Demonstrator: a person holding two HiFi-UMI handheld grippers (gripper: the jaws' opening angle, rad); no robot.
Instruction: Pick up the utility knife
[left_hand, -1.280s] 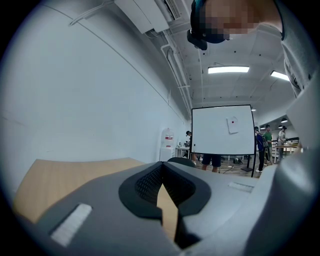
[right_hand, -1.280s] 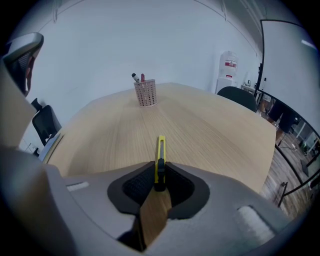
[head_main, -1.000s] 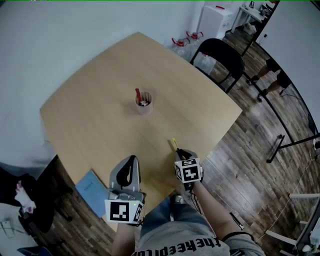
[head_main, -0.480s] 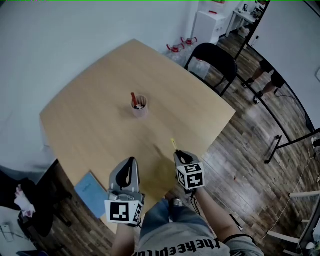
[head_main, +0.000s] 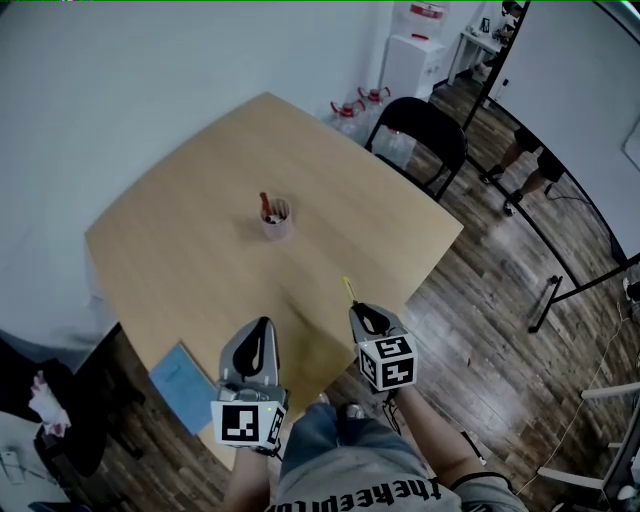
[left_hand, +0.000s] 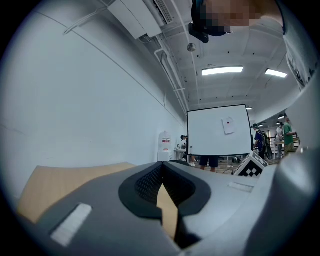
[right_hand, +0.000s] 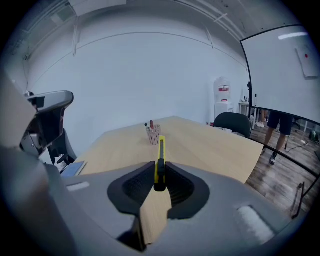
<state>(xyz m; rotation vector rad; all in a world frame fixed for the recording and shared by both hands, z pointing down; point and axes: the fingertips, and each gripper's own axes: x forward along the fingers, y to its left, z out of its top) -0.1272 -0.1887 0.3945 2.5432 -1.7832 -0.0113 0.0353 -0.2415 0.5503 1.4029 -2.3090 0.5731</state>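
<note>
R hand-held gripper (right_hand: 160, 172) clamped on utility knife (right_hand: 161, 149) — L hand-held gripper (left_hand: 162, 172) closed, empty.

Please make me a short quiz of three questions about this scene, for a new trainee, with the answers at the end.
1. What does the right gripper hold? A) a pen B) a knife C) nothing
2. True or false: the left gripper is shut and empty.
3. Fill in: the cup stands on the ____.
Key: 1 B; 2 true; 3 table.
</note>
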